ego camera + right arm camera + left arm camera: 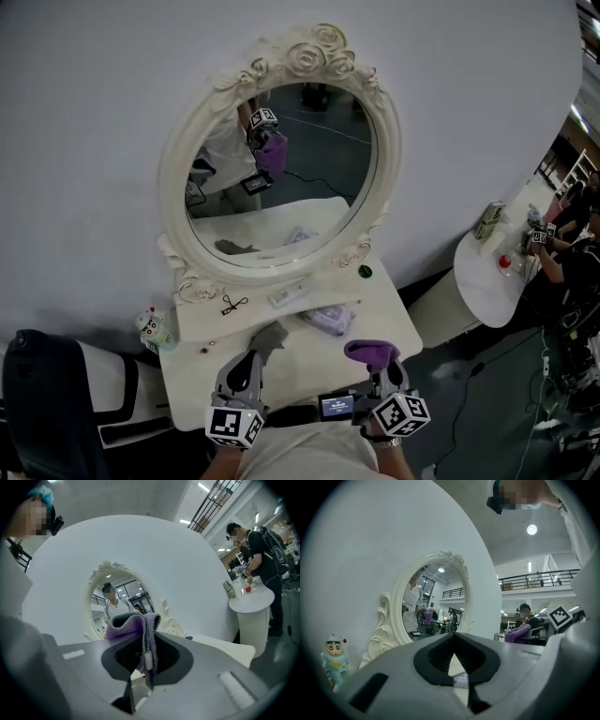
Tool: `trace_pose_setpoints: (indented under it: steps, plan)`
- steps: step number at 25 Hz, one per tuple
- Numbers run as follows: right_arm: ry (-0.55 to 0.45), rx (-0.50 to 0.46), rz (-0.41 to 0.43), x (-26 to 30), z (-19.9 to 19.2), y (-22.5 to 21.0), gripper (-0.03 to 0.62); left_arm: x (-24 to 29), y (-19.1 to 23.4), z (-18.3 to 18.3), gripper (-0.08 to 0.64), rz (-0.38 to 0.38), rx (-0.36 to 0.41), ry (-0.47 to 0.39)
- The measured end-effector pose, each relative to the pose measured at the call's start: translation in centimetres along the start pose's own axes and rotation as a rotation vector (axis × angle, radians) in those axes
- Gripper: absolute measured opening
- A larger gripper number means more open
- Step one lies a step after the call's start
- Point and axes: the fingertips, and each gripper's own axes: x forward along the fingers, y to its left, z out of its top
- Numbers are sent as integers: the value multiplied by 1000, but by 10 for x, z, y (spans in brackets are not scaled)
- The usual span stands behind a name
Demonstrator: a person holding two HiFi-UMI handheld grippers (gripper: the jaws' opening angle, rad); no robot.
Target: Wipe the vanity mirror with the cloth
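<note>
We see the right gripper (382, 371) at lower right of the head view, jaws clamped on the purple cloth (371, 352). The cloth bunches up above the jaw tips. In the right gripper view the cloth (132, 621) is folded over and hangs down between the closed jaws of the right gripper (143, 641), with a small white tag showing.

The left gripper (251, 360) is at lower left, over the white counter (305, 364). In its own view the left gripper (454, 637) has its jaws together with nothing between them.

The vanity mirror (281, 178) stands upright at the back of the counter, upper centre, in an oval white frame with a rose crest. Both grippers are well apart from it, and the cloth is not touching the glass.

Also on the counter:
- a purple packet (326, 319) near the mirror base
- a black hair clip (232, 303)
- a small cartoon figurine (152, 326) at the left edge

A round side table (483, 281) is at right.
</note>
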Motion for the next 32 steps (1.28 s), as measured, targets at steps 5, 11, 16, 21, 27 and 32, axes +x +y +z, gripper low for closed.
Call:
trace_pose_setpoints:
  steps: [5,11,16,21,27,32]
  plan:
    - [28,-46,107,37,8,15,52,-11,22,6,0,130,-2,-37]
    - [56,-81,267,91,29,48,52,-11,24,27,0,227,14,-81]
    - [30,-141,427,145,75,100,52,2,30,55,0,261,36,-84]
    - [-21,-175,556,193,138,163,52,8,35,89,0,319,66,-100]
    - [-139,-157,650,221,218,238,52,17,27,135,0,349,110,-136]
    - [-162,-147,687,242,249,291,52,20,21,171,0,401,192,-156]
